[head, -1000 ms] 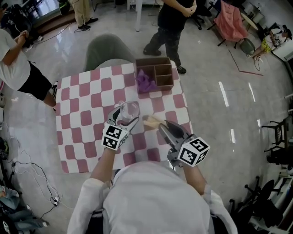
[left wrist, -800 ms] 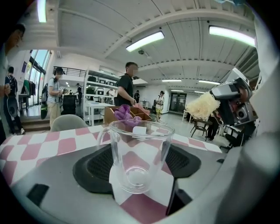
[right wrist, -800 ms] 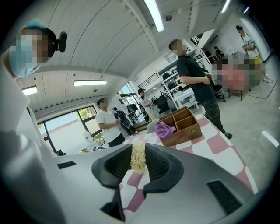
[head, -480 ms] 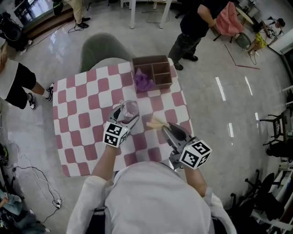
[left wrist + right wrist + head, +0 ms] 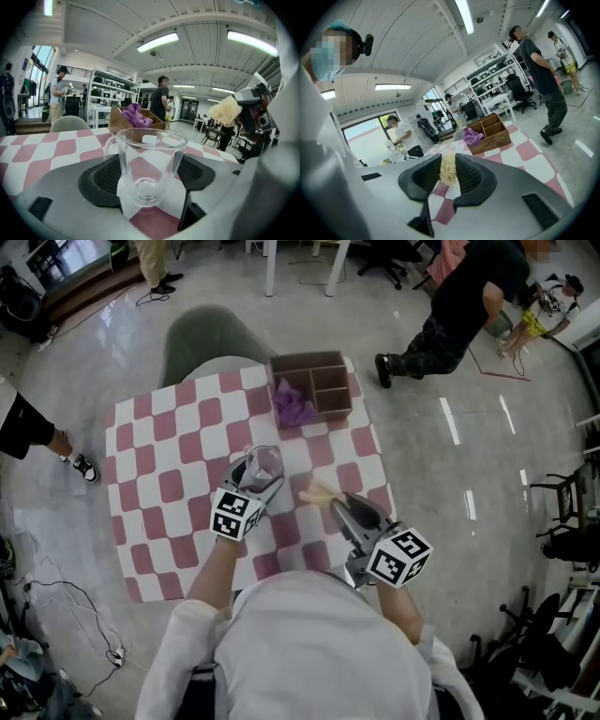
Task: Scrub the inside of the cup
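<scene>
A clear glass cup (image 5: 263, 465) (image 5: 145, 164) with a handle stands upright between the jaws of my left gripper (image 5: 257, 471) (image 5: 146, 176), which is shut on it over the checkered table (image 5: 169, 446). The cup is empty. My right gripper (image 5: 339, 505) (image 5: 448, 174) is shut on a pale straw-coloured scrubber (image 5: 314, 490) (image 5: 448, 169), held to the right of the cup and apart from it. In the left gripper view the scrubber (image 5: 226, 110) shows at the right, higher than the cup's rim.
A brown wooden box (image 5: 311, 390) with compartments stands at the table's far edge and holds a purple cloth (image 5: 294, 405). A grey-green chair (image 5: 208, 341) is behind the table. People walk on the floor at the far right (image 5: 459, 306) and left (image 5: 28, 432).
Both grippers have hardly moved in the last half second. The person in black has walked from behind the table to the far right; the person at the left has moved further out of view.
</scene>
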Demonstrator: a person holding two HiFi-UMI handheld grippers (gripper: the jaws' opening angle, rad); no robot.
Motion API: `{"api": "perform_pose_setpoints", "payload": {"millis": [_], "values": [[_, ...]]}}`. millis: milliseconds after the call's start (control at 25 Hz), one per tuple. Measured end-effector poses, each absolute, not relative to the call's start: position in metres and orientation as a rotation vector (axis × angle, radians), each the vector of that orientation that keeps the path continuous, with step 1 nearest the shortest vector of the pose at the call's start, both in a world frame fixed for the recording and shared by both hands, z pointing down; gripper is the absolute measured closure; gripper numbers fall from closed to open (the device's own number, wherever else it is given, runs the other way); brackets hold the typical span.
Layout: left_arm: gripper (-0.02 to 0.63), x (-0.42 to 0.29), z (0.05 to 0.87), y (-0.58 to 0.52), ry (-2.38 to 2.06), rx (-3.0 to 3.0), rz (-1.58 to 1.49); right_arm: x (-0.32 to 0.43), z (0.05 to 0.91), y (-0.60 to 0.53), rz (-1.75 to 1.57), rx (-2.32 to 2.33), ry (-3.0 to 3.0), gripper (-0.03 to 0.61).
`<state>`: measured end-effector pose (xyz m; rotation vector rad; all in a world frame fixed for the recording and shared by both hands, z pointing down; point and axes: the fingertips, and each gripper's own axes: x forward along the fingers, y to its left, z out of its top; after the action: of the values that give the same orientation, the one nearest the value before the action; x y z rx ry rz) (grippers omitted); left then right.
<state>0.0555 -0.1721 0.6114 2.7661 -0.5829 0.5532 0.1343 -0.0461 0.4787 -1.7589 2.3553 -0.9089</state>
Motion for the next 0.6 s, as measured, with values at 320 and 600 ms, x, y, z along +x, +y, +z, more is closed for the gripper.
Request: {"api": "perform_pose_setpoints", "payload": {"millis": [320, 600], "values": [[0.255, 0.0513, 0.613, -0.1704, -0.588, 2.75, 0.53, 0.1319, 0.4786, -0.047, -0.906, -1.744, 2.384, 0.472], [0.255, 0.0501, 0.6122, -0.1687, -0.587, 2.758, 0.537, 0.1281, 0.4759, -0.046, -0.9, -1.728, 2.402, 0.472]]}}
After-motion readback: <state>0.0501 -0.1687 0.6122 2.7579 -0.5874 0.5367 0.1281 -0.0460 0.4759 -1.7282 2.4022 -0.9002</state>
